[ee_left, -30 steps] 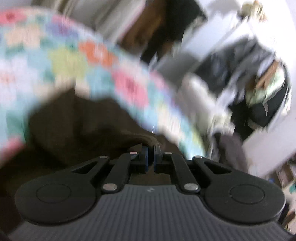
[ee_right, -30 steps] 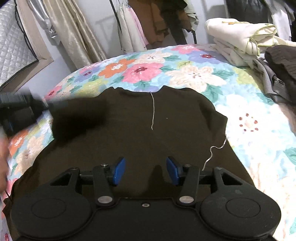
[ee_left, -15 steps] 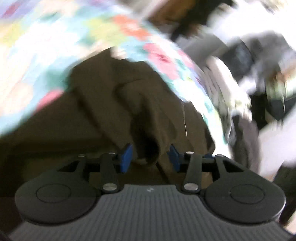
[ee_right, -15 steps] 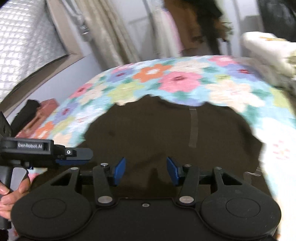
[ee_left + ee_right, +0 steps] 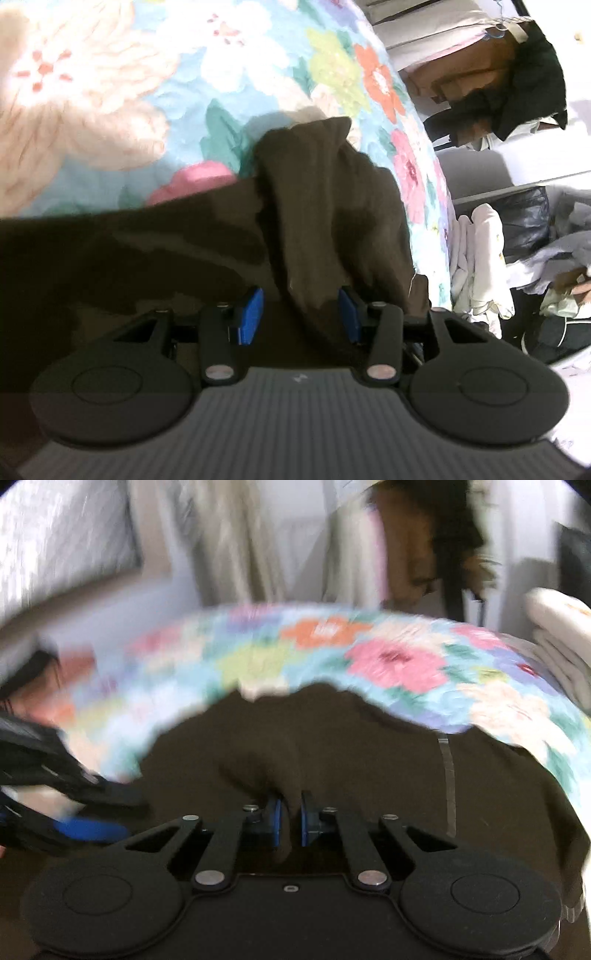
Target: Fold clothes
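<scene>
A dark brown garment (image 5: pixel 325 206) lies on a floral quilt (image 5: pixel 110 92), with one part folded over into a ridge. My left gripper (image 5: pixel 301 317) is open, its blue pads on either side of that ridge without clamping it. In the right wrist view the same garment (image 5: pixel 369 757) spreads across the quilt (image 5: pixel 388 657). My right gripper (image 5: pixel 290 821) is shut on a raised fold of the garment. The left gripper (image 5: pixel 85 823) shows at the left edge of that view, blurred.
A stack of folded white clothes (image 5: pixel 480 258) lies past the quilt's far edge and also shows in the right wrist view (image 5: pixel 561 635). Hanging clothes (image 5: pixel 424 542) and curtains stand behind the bed. A dark bag (image 5: pixel 524 221) and piled laundry sit at the right.
My left gripper opened and let go of the garment fold it was carrying. My right gripper moved left over the garment and closed on a fold.
</scene>
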`<state>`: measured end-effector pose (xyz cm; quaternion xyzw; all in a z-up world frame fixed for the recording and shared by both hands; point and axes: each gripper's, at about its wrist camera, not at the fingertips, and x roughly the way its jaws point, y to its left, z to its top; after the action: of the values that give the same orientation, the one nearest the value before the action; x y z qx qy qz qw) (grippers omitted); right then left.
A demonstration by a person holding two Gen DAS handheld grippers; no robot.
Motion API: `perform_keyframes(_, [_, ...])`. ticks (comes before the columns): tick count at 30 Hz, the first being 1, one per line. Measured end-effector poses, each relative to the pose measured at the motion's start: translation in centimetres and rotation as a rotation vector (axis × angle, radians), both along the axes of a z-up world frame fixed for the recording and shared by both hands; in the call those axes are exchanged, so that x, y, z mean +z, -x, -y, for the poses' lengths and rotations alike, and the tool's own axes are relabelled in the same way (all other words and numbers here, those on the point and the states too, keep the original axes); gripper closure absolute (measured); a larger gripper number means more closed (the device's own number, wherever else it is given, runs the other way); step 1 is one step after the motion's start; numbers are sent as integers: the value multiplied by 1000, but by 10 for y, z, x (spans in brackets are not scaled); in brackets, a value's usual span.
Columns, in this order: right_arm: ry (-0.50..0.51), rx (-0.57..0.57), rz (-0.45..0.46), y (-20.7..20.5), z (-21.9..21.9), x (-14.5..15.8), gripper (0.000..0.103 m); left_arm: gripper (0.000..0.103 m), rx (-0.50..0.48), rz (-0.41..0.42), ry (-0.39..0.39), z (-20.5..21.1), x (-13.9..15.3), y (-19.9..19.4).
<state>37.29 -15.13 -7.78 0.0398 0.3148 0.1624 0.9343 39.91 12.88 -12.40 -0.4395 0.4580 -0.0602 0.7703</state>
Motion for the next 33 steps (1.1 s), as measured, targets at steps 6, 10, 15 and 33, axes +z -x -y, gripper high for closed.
perform_keyframes(6, [-215, -203, -27, 85, 51, -5, 89, 60, -125, 82, -151, 28, 13, 9])
perform_keyframes(10, [-299, -310, -149, 106, 68, -21, 83, 59, -187, 72, -136, 42, 7, 15])
perform_keyframes(15, [-176, -292, -117, 118, 66, -3, 68, 59, -204, 77, -112, 50, 4, 20])
perform_keyframes(33, [-159, -141, -118, 127, 107, -6, 59, 84, -530, 273, -97, 174, 12, 29])
